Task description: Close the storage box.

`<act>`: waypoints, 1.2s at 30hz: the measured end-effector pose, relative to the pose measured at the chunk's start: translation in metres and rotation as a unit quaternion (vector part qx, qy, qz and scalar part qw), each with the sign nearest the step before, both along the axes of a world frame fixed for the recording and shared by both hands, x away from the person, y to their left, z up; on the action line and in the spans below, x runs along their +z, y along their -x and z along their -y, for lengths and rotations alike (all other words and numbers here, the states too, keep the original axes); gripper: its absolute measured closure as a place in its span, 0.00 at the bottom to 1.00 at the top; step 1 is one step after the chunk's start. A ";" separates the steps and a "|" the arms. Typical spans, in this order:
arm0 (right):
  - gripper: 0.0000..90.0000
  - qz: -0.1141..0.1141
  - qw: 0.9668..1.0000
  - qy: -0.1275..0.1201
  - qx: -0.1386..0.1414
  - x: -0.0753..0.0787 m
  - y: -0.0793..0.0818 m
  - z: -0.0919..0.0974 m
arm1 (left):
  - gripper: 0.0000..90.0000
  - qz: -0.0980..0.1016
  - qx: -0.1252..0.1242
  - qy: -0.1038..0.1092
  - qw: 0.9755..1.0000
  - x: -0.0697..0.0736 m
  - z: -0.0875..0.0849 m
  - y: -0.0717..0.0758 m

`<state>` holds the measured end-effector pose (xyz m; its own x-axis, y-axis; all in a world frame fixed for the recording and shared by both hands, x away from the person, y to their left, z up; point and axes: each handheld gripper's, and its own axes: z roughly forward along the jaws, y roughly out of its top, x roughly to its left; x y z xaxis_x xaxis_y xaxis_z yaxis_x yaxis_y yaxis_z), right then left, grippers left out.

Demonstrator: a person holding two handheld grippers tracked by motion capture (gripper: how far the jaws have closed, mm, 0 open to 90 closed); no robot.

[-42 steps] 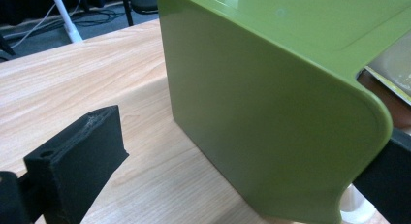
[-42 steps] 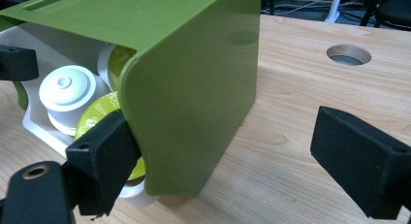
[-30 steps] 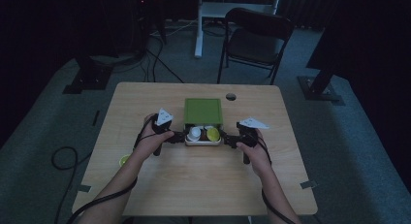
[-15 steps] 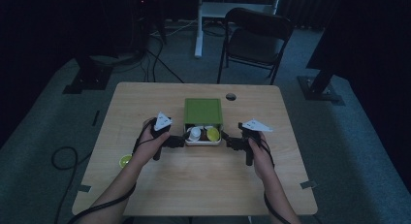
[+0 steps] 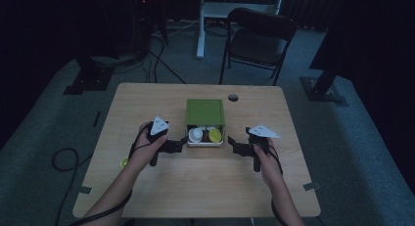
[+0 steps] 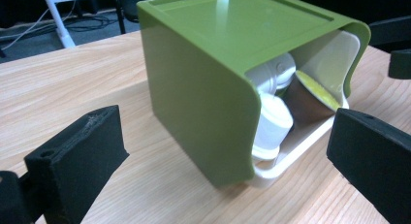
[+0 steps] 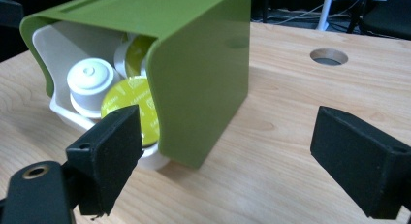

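Green box (image 5: 205, 112) of capsules (image 5: 196, 134) sits mid-frame on the table (image 5: 147, 103), flanked by the left gripper (image 5: 183, 144) and right gripper (image 5: 231, 144), both spread wide, holding nothing.

One green box (image 5: 205, 111), one white drawer (image 5: 205, 143) and two open grippers were seen; capsules could not be counted.
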<state>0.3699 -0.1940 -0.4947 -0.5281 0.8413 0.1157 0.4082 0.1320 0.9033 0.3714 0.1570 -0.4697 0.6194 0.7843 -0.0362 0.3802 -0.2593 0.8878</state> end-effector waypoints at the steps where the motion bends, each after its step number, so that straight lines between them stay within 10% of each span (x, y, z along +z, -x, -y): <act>1: 0.12 0.000 1.000 0.002 -0.001 0.000 0.001 0.002 | 0.00 0.000 0.000 0.000 1.000 0.000 -0.002 0.001; 36: 0.12 0.001 0.996 0.005 -0.086 -0.005 0.049 0.080 | 0.00 0.014 0.051 -0.010 0.999 0.012 -0.080 0.035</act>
